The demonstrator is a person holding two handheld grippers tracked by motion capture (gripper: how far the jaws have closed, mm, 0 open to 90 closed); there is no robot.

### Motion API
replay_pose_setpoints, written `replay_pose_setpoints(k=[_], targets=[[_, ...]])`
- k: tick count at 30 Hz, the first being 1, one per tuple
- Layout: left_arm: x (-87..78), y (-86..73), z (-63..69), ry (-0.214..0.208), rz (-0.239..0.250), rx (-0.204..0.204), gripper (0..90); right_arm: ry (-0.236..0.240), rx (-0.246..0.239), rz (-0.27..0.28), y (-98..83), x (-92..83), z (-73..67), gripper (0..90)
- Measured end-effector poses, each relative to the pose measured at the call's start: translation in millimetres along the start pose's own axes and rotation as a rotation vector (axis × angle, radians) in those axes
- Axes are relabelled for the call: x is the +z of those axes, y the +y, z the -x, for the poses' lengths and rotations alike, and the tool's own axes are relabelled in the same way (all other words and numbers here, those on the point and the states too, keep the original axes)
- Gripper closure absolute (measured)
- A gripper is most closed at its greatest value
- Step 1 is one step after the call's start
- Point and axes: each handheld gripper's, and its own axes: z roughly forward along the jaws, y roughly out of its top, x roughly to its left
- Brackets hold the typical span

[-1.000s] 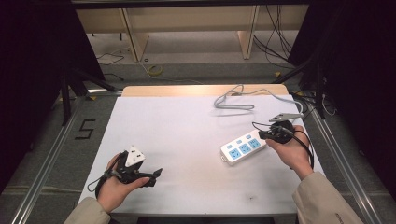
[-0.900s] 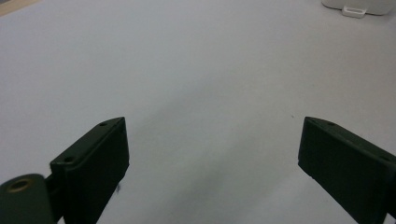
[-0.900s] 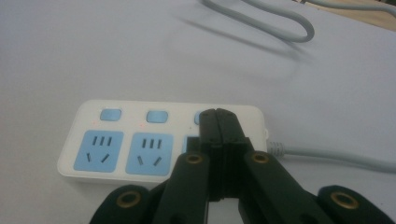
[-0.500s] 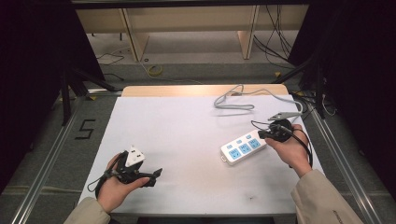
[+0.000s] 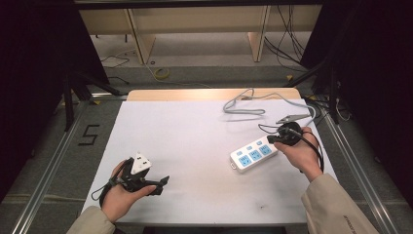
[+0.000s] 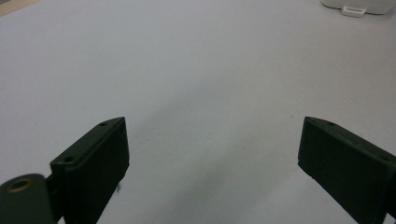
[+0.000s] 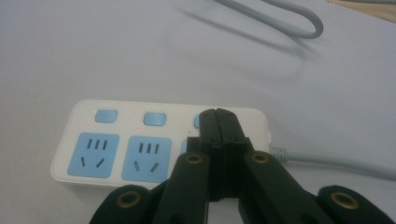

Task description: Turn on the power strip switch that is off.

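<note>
White tabletop (image 5: 195, 146) carries the whole job, and across the last second almost nothing on it has shifted. Nearest the person, the left tongs (image 5: 163, 181) rest low at the front-left corner exactly as they did a second ago, jaws spread wide with nothing between them; in the left gripper view they frame bare surface. Further out on the right, the right tongs (image 5: 269, 140) have stayed at the cable end of the power strip (image 5: 254, 154), jaws pressed fully together and empty, their tips hovering over or touching the third switch (image 7: 198, 122); which of the two cannot be told. The strip itself lies in the same slanted spot at the right of the tabletop. That stillness suggests a press on the switch is in hand rather than a lift. Beyond, the grey cable (image 5: 243, 108) loops toward the far edge.
</note>
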Motion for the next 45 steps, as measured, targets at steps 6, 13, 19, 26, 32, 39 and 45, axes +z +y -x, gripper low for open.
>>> replay_pose_setpoints(k=[6,13,19,26,32,39,45], targets=[[0.0,0.0,-0.1,0.0,0.0,0.0,8.4,0.003,-0.006,-0.006,4.1,2.3,-0.8,90.0],[-0.2,0.0,-0.3,0.0,-0.003,0.004,8.5,0.004,-0.008,-0.018,7.0,5.2,0.0,90.0],[-0.3,0.0,-0.5,0.0,-0.002,0.004,8.5,0.006,-0.008,-0.023,10.3,7.1,0.4,90.0],[-0.2,-0.1,-0.9,0.002,-0.001,0.003,8.5,0.008,-0.007,-0.03,14.3,9.1,0.4,90.0],[-0.2,0.0,-0.6,0.0,-0.002,0.004,8.5,0.006,0.001,-0.041,16.6,12.3,1.4,90.0],[-0.2,-0.1,-0.7,0.0,-0.003,0.004,8.5,0.006,-0.003,-0.05,20.6,16.1,0.7,90.0],[-0.2,-0.2,-0.6,0.0,-0.001,0.003,8.5,0.005,-0.006,-0.061,22.7,18.3,0.2,90.0]])
